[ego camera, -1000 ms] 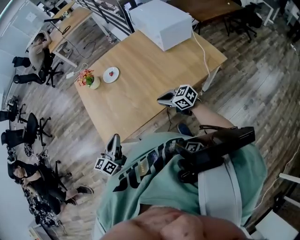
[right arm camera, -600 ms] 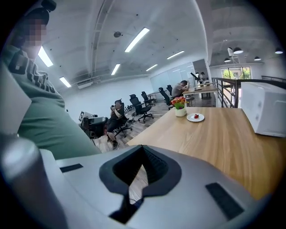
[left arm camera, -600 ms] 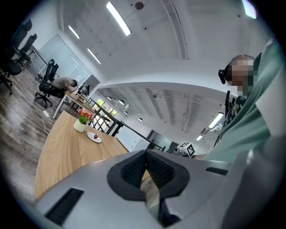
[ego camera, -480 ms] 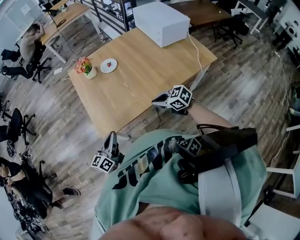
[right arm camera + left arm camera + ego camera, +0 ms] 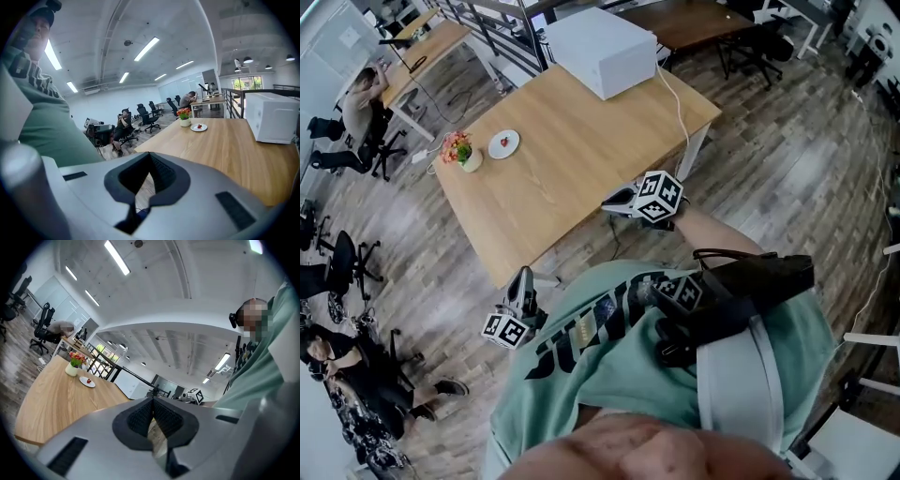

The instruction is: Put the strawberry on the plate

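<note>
A red strawberry (image 5: 504,142) lies on a small white plate (image 5: 499,148) at the far left corner of the wooden table (image 5: 581,141). Both gripper views show it far off: the strawberry (image 5: 88,380) on its plate (image 5: 85,382), and the strawberry (image 5: 200,126) on the plate (image 5: 197,128). My left gripper (image 5: 525,275) is held low by my body, off the table, shut and empty (image 5: 152,401). My right gripper (image 5: 607,202) hovers at the table's near edge, also shut with nothing in it (image 5: 150,157).
A flower pot (image 5: 461,154) stands just left of the plate. A white box (image 5: 602,39) with a cable sits at the table's far end. Office chairs (image 5: 347,262) and seated people are on the left; wooden floor surrounds the table.
The table with the plate has slid up and left in the head view. Both grippers stay shut near my body.
</note>
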Demonstrator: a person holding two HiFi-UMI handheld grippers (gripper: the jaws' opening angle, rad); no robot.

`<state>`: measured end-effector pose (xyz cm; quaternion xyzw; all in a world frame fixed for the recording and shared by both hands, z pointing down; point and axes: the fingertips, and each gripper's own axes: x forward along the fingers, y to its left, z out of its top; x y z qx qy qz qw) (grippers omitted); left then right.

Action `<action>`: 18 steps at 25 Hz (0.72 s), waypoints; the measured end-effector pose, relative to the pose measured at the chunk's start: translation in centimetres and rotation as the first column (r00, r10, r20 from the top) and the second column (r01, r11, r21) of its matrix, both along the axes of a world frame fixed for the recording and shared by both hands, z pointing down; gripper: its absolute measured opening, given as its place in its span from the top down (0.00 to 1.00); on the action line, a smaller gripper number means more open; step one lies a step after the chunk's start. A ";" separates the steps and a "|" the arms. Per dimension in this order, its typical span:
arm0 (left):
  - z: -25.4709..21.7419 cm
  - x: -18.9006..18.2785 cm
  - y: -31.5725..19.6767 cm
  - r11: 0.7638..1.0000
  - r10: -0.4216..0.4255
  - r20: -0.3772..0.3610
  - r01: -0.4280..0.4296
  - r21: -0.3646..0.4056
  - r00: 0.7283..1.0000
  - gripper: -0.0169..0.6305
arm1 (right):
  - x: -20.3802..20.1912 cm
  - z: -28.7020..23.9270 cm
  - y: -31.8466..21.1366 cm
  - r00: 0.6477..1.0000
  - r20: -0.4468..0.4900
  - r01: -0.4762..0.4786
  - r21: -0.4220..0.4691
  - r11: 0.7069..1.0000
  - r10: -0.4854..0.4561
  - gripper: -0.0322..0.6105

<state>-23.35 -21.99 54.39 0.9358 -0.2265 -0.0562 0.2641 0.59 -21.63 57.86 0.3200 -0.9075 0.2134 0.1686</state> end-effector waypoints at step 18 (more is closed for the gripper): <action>-1.4 26.3 14.5 0.999 0.041 0.208 -0.041 -0.002 0.977 0.97 | 25.5 5.3 13.9 0.978 0.191 -0.071 -0.056 0.996 0.081 0.94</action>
